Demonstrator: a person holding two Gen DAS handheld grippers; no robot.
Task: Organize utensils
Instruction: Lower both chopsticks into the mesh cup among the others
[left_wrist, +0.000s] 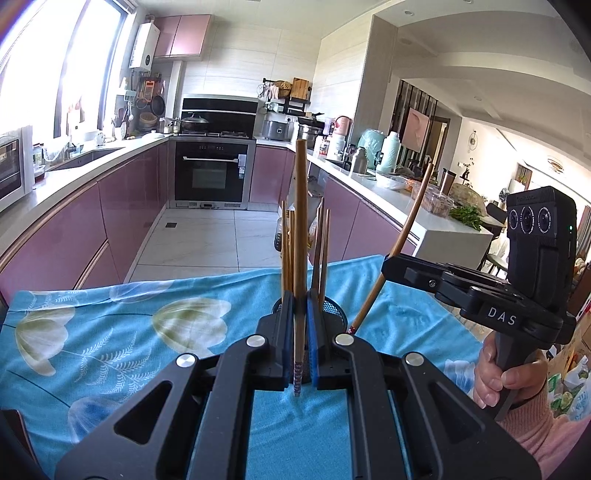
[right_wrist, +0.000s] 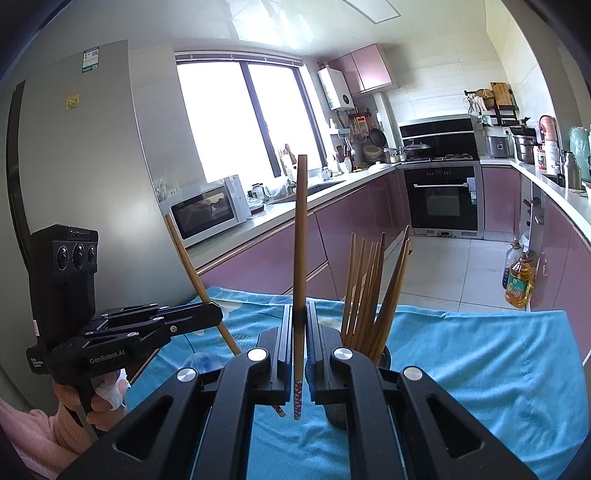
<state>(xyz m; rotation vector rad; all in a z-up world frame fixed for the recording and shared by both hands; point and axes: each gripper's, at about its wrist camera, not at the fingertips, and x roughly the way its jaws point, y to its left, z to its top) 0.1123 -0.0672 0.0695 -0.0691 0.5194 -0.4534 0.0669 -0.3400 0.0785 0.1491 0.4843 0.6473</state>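
Gripping one chopstick apiece, both tongs hover over a tabletop draped in blue floral cloth. Left tongs pinch an upright chopstick; right tongs pinch another chopstick. A dark mesh holder (already bristling with chopsticks) sits at one o'clock from the right tongs. Loading seems under way; next, each stick likely needs lowering tip-first into the holder.

Mesh holder: mostly being hidden behind the jaws.
Holder base: being covered by the gripper body.
Counter cloth: being cut off at the lower edge.
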